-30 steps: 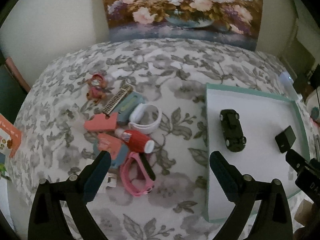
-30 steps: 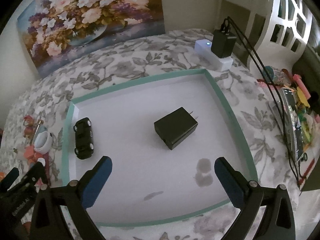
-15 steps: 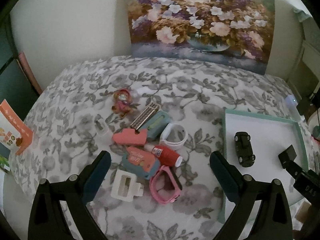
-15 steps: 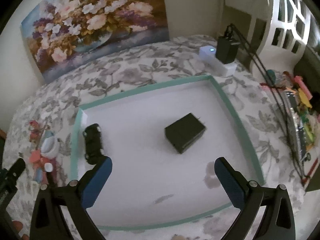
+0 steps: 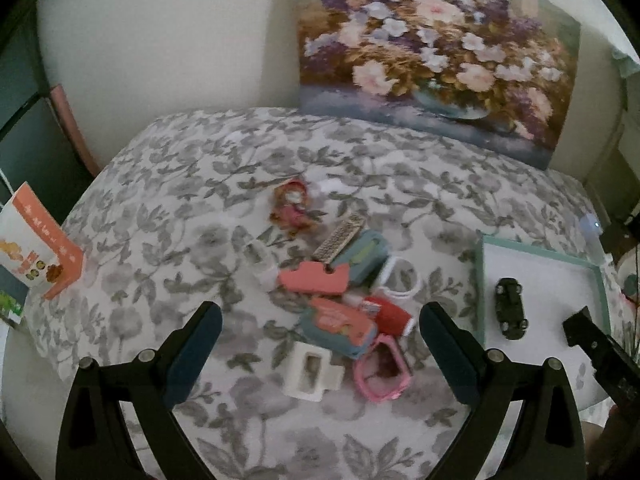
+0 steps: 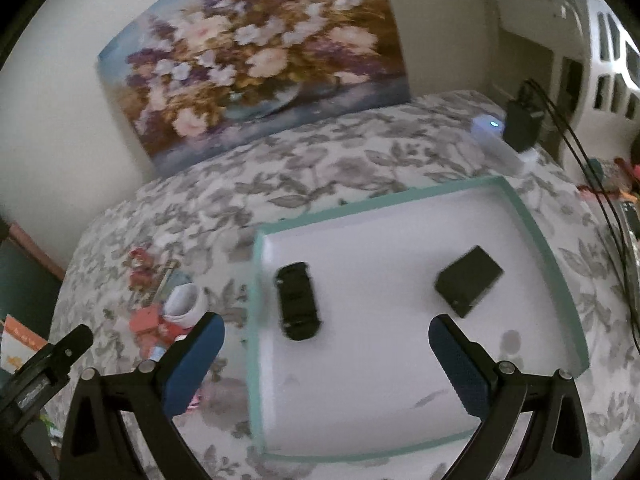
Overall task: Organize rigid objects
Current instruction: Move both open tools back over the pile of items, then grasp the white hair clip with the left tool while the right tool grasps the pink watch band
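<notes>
A pile of small rigid objects lies on the floral cloth: a red doll, a coral block, a white ring, a red-capped bottle, a pink frame and a white clip. My left gripper is open and empty, held above the near side of the pile. The teal-rimmed white tray holds a black toy car and a black charger block. My right gripper is open and empty above the tray's near half.
A flower painting leans on the wall behind the table. A white power strip with a black plug and cables sit at the far right. An orange box stands at the left table edge.
Both grippers have pulled back and risen, so the pile and the tray look smaller. The left view has swung left over the pile. Nothing was picked up.
</notes>
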Available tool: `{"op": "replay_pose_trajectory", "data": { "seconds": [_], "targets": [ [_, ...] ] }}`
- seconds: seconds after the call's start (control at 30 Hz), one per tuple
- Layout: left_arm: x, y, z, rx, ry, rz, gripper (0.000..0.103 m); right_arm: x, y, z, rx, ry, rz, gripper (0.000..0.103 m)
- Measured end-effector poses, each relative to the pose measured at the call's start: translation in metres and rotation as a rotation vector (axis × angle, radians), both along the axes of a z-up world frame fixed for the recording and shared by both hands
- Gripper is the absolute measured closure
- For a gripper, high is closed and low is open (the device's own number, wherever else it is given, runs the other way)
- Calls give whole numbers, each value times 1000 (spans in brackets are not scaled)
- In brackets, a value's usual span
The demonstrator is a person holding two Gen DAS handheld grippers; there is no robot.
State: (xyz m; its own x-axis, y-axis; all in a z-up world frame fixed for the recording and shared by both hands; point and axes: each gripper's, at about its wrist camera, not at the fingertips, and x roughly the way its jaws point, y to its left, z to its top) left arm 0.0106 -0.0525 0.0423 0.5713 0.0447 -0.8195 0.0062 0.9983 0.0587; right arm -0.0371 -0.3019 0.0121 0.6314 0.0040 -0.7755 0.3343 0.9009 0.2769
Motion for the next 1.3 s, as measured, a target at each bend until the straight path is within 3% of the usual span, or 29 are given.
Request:
{"op": "replay_pose_trajectory", "data": {
  "seconds": [0.3, 0.67, 0.8, 1.17, 1.3],
  "targets": [
    [3, 55, 12, -38, 11, 85, 4, 7, 49, 23, 1, -72, 118, 0],
    [9, 92, -3, -121, 83, 141, 4, 27, 116, 0, -43, 7, 274, 0],
    [14, 93, -18, -135, 129, 147, 4, 34, 132, -15, -68, 51, 305, 0],
    [26, 80, -89, -158, 351, 162, 4, 45, 154, -61, -124, 195, 362, 0],
    [27, 83, -99, -165, 377, 188, 4, 46, 163, -73, -160, 234, 395, 0]
  ]
}}
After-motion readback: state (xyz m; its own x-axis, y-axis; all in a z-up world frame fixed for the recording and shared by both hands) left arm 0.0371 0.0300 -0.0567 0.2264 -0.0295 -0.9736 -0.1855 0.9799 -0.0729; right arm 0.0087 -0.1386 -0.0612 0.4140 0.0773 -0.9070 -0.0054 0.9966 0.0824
